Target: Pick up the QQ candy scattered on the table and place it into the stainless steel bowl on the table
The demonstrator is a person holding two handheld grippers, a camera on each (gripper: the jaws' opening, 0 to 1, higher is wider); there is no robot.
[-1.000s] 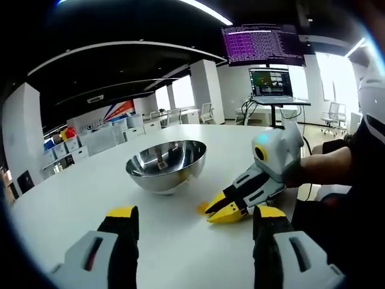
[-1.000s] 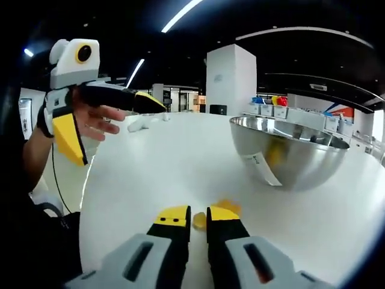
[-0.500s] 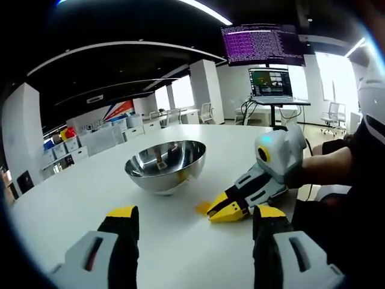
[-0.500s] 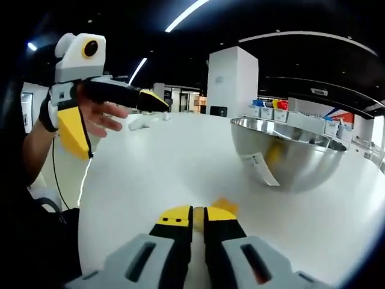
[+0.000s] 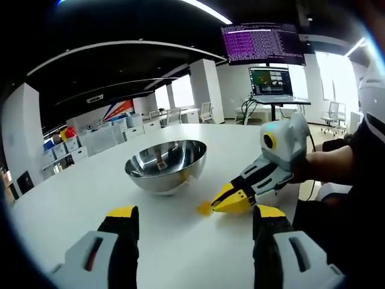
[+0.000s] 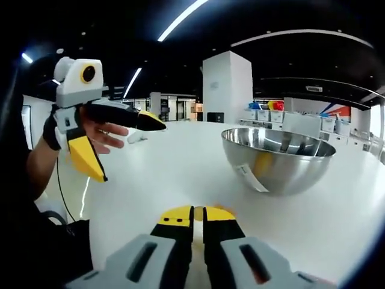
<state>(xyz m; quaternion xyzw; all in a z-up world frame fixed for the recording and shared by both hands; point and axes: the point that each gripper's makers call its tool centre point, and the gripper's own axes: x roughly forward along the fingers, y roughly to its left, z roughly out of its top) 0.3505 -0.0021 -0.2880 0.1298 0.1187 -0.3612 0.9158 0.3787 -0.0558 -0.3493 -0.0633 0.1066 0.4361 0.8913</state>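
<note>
My right tool [image 6: 197, 214] is pinched on a yellow candy [image 6: 198, 212], bottom center; my left tool [image 5: 191, 218] gapes wide, empty. Bowl [image 6: 278, 158] sits center right on the surface [image 6: 168, 168].

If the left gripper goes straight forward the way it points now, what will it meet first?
Probably the stainless steel bowl, which stands ahead and slightly left of the open left gripper on the white table. Depth is unclear.

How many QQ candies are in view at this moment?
2 for certain. One QQ candy sits between the right gripper's closed jaws; another candy lies on the table near the steel bowl. More may be hidden inside the bowl.
</note>
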